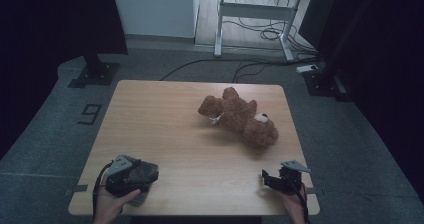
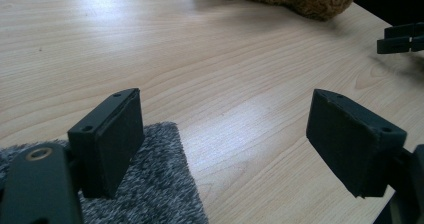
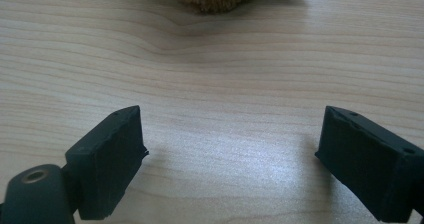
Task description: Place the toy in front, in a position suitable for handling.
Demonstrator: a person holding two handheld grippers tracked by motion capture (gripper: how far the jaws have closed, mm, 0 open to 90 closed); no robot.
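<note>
Left gripper (image 1: 145, 176) near-left over grey cloth (image 2: 150, 184), jaws wide, empty, right gripper (image 1: 266, 178) near-right likewise, teddy bear (image 1: 240, 116) far right.

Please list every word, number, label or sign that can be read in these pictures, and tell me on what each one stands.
"9": a single dark digit marked on the grey carpet floor left of the light wooden table, seen in the high view; from this side it may also be a 6.
Small white tag on the brown plush teddy bear: too small to read.
Black left claw, black right claw, grey fuzzy cloth: no text.
</note>
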